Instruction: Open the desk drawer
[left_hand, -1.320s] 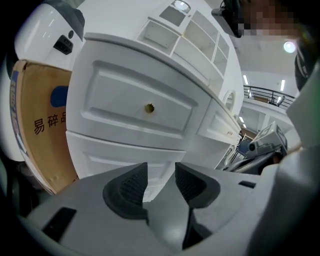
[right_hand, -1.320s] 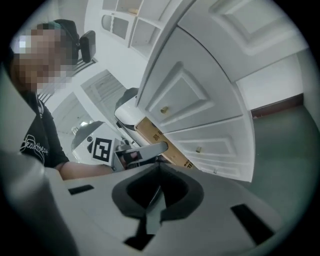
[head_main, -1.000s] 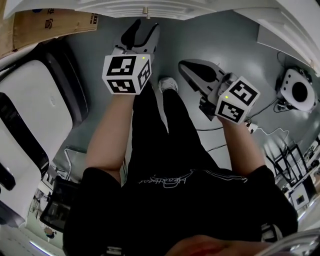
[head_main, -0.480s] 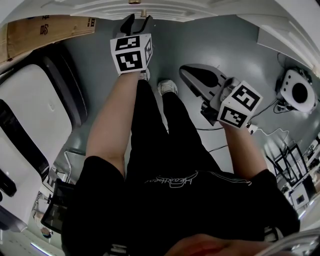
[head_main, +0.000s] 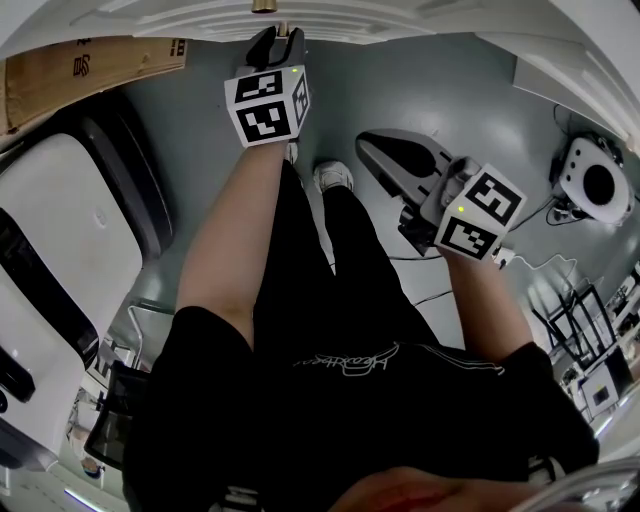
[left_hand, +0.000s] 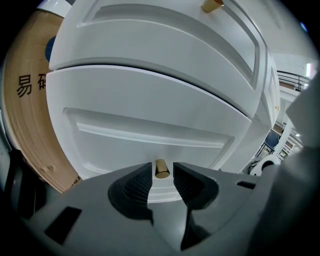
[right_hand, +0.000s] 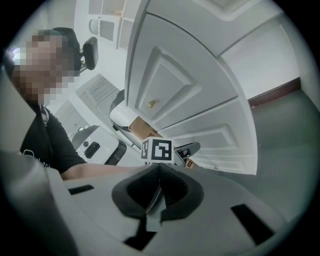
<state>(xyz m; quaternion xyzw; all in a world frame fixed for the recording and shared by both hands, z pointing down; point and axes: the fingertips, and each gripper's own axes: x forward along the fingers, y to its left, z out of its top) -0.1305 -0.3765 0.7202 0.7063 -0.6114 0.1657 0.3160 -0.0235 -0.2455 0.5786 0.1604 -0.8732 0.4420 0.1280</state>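
The white desk drawer front (left_hand: 150, 130) fills the left gripper view, with a small brass knob (left_hand: 161, 169) at its lower middle. My left gripper (left_hand: 162, 175) has a jaw on each side of that knob. The jaws are closing, and a thin gap still shows on each side. A second brass knob (left_hand: 212, 5) sits on the drawer above. In the head view the left gripper (head_main: 277, 40) reaches the cabinet at the top edge. My right gripper (head_main: 368, 138) hangs over the grey floor, shut and empty; its closed tips (right_hand: 160, 169) show in its own view.
A cardboard box (head_main: 90, 65) leans beside the cabinet at upper left. A white and black chair (head_main: 70, 230) stands at the left. A round white device (head_main: 597, 185) with cables lies on the floor at right. The person's shoe (head_main: 335, 172) is just below the drawers.
The left gripper has moved forward and down to the drawer front, and its jaws have narrowed round the brass knob. The right gripper has stayed put.
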